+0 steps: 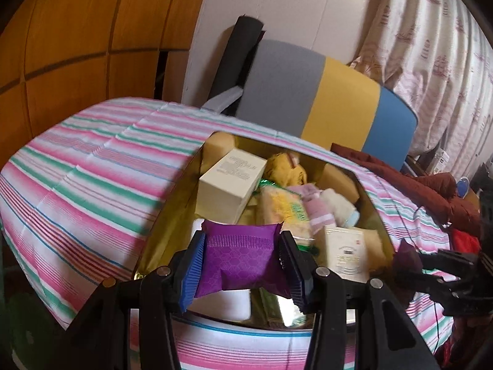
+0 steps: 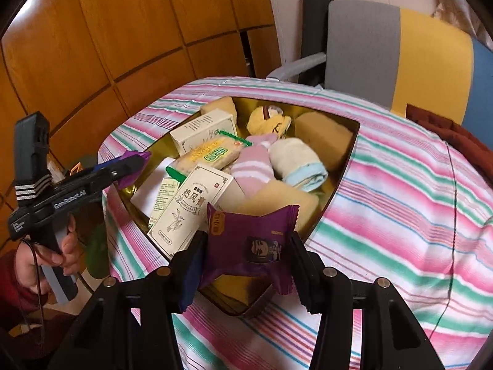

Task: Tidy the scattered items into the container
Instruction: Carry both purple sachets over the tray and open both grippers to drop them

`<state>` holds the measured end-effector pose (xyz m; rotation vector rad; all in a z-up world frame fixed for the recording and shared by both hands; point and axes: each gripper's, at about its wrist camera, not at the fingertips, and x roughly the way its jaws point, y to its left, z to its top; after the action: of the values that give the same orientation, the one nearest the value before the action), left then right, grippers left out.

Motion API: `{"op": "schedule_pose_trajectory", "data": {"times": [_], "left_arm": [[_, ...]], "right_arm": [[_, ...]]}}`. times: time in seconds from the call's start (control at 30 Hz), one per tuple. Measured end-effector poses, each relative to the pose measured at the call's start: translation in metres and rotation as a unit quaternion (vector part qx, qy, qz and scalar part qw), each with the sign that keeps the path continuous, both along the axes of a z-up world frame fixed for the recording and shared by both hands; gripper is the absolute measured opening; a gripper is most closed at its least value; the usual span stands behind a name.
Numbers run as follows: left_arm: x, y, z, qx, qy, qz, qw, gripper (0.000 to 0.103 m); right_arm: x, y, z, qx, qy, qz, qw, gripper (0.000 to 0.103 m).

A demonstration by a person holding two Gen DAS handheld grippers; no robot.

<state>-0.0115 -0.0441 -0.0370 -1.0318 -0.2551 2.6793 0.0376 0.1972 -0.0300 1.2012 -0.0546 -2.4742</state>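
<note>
A gold tin [image 1: 185, 166] [image 2: 345, 160] sits on the striped cloth, filled with cream boxes [image 1: 229, 182] [image 2: 188, 212], a cracker pack [image 2: 212, 154], rolled socks [image 2: 255, 163] and a yellow plush [image 2: 268, 121]. My left gripper [image 1: 242, 265] is shut on a purple snack packet [image 1: 240, 262] above the tin's near edge; it also shows in the right wrist view [image 2: 123, 166]. My right gripper [image 2: 246, 259] is shut on another purple snack packet [image 2: 249, 243] above the tin's near corner; it also shows in the left wrist view [image 1: 431, 265].
The striped pink, green and white cloth [image 1: 86, 178] [image 2: 416, 191] covers the table. A grey, yellow and blue chair [image 1: 323, 98] [image 2: 400, 55] stands behind it. Dark red clothing [image 1: 416, 188] lies at the right edge. Wooden panels [image 2: 123, 30] stand at the left.
</note>
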Motion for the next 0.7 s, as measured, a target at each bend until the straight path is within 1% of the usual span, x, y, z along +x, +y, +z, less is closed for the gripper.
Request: {"op": "schedule_pose_trajectory", "data": {"times": [0.07,0.17,0.27,0.3,0.37,0.47,0.6,0.7], "left_arm": [[-0.005,-0.002,-0.003,-0.002,-0.005,0.006,1.0000,0.048],[-0.010,-0.005,-0.006,-0.016,-0.006,0.013,0.9998,0.048],[-0.017,-0.010,-0.009,-0.025,-0.015,0.016,0.9995,0.050],[-0.018,-0.012,-0.011,-0.024,-0.021,0.015,0.9994,0.052],[-0.018,-0.014,-0.012,-0.024,-0.030,0.021,0.9990,0.058],[-0.017,-0.018,-0.012,-0.017,-0.040,0.030,0.9986,0.061],[-0.013,-0.022,-0.007,-0.011,-0.046,0.046,0.9978,0.061],[-0.006,-0.026,-0.001,-0.005,-0.036,0.055,0.9978,0.061]], "right_arm": [[0.000,-0.004,-0.003,-0.001,-0.006,-0.002,1.000,0.053],[0.001,-0.010,-0.006,0.004,-0.010,0.001,1.000,0.053],[0.001,-0.013,-0.009,0.005,-0.012,-0.003,1.000,0.057],[0.002,-0.013,-0.009,0.004,-0.011,-0.004,1.000,0.059],[0.003,-0.014,-0.008,0.004,-0.010,-0.007,1.000,0.061],[0.003,-0.012,-0.006,0.004,-0.004,-0.013,1.000,0.063],[0.004,-0.009,-0.004,-0.006,-0.002,-0.020,1.000,0.064],[0.006,-0.009,-0.003,-0.006,0.001,-0.022,1.000,0.064]]}}
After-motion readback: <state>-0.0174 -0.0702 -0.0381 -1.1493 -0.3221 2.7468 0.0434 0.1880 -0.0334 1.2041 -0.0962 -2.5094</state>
